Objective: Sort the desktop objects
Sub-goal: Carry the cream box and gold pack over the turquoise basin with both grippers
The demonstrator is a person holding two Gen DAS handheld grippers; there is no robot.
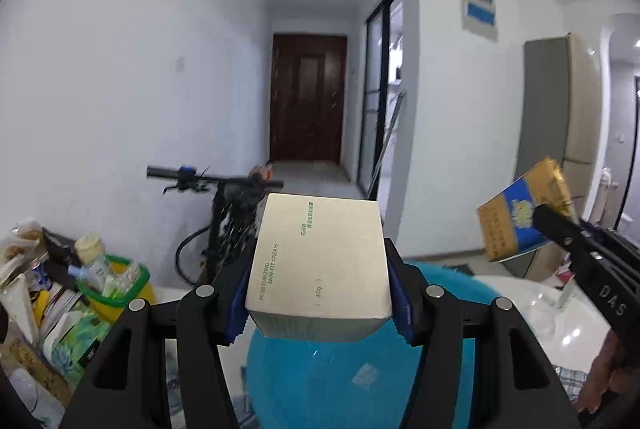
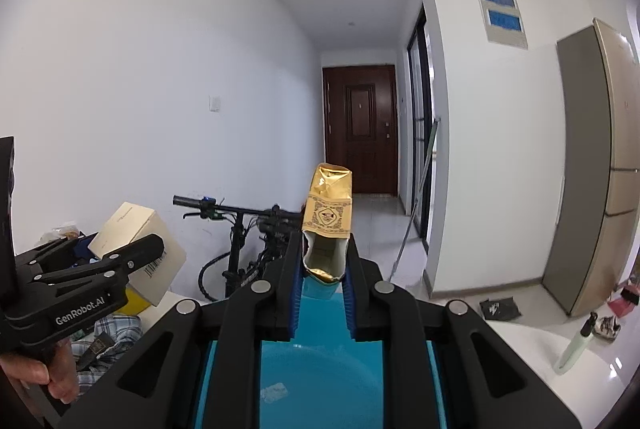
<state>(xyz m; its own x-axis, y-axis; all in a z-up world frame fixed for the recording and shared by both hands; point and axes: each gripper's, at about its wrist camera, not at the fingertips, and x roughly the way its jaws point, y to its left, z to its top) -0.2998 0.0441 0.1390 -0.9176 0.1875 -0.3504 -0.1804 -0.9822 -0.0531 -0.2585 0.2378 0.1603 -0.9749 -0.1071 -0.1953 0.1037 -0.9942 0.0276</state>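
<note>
1. Above the teal basin [image 1: 320, 381], two things are held in the air; the basin, the largest thing at hand, looks like stiff plastic and is judged a likely drop place, though nothing shows that for certain.
2. Between the pads of the left gripper [image 1: 318, 293] the cream carton [image 1: 320, 265] is clamped by its two side faces. It is judged light and hollow; thin card can be dented, so a grip low on the flat sides, near an edge fold, is to be preferred.
3. Between the nearly closed jaws of the right gripper [image 2: 322, 289] the gold packet [image 2: 327, 225] is pinched at its torn-open lower end. Soft, crumpled and probably almost empty, it is judged to have little stiffness and a slick foil skin; slipping or tilting is to be expected, so a pinch across the printed body would be steadier.
</note>
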